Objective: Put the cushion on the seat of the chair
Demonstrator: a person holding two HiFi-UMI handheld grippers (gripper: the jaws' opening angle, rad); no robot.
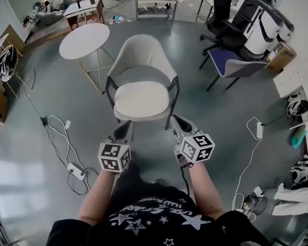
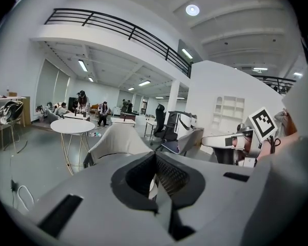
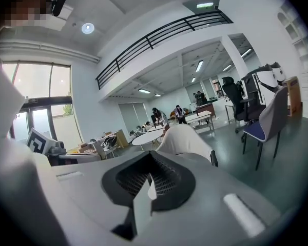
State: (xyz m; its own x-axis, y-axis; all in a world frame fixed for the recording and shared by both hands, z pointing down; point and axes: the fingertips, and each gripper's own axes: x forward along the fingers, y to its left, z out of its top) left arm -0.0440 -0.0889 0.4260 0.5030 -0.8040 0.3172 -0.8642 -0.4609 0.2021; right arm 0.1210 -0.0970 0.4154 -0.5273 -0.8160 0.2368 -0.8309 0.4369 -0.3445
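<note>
Spotter: Cushion (image 1: 142, 100) lies flat on the seat (image 1: 141, 118) of the chair (image 1: 161, 68), between the two armrests (image 1: 111, 81), with its front rim right at the seat's front edge. I'd judge the placing done.

Operator: And the tongs?

Spotter: Both clenched on nothing. The left gripper (image 1: 124, 128) has its pads pressed together with only air ahead of them, and the right gripper (image 1: 177, 121) is the same. Their tips hang just beside the seat's front edge, one near each front corner. As far as I can tell, neither touches the cushion.

Operator: So what can spoil it?

Spotter: Nearness, mostly. A closed tip that swings forward or dips could catch the cushion's front rim and shove it toward the backrest (image 1: 142, 45), or lift a corner. A drag the other way could pull it over the front edge, since no lip shows there to stop it. It looks soft and light, so I'd guess little force would do it.

Operator: Anything lower down?

Spotter: Clutter on the floor. A power strip (image 1: 74, 170) lies at the person's left and a white cable (image 1: 250, 155) runs at the right. A step onto either could mean a stumble and an arm thrown toward the chair. The chair looks light, so a knock at a front corner might shift it, cushion and all, toward the round table (image 1: 84, 40) near its back corner.
</note>
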